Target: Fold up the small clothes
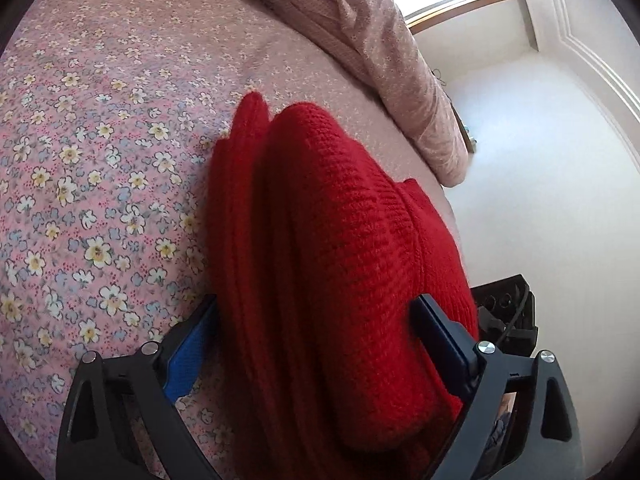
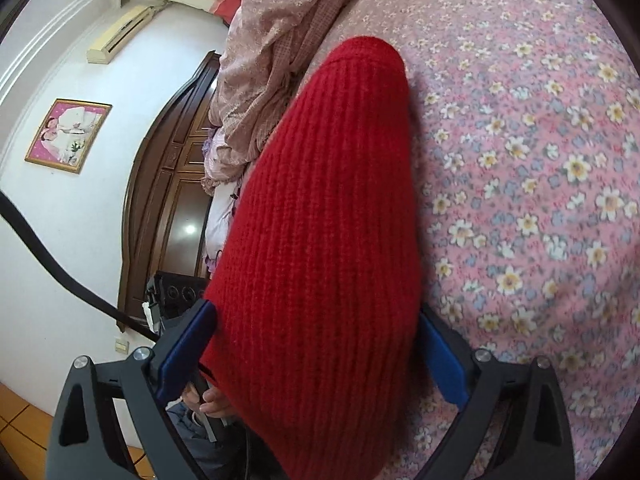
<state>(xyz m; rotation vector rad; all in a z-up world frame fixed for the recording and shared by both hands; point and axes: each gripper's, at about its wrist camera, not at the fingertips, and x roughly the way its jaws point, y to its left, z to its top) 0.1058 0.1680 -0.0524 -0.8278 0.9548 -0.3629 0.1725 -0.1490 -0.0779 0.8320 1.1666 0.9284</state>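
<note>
My left gripper [image 1: 316, 344]: the jaws stand wide. The red knit [image 1: 332, 240] lies between them. The pads sit at its sides; I do not see them squeeze it.
My right gripper [image 2: 316, 344]: the jaws stand wide here too, with the knit [image 2: 320, 220] between them. I cannot tell if these pads press it or just sit beside it.
The knit: a thick red wool thing, folded into layers. It lies on the flowered sheet [image 1: 80, 180], near the bed's edge. I can see its stacked edges on one side in my left view.
Quilt [image 1: 380, 52]: a pink heap on the bed past the far end of the knit, close to it.
Headboard [image 2: 168, 184]: dark wood, past the quilt, well away from the knit.
Step, I think: the fold looks made and I am letting go or tidying it.
What could go wrong: if I pull away fast, a pad may snag the fuzzy wool and drag the top layer open.
Another worry: the knit is thick and springy, so the fold may pop back up when nothing holds it.
Another worry: it sits close to the bed's edge. A push that way could slide it off.
Safe way: back out slowly and straight, pads clear of the wool.
</note>
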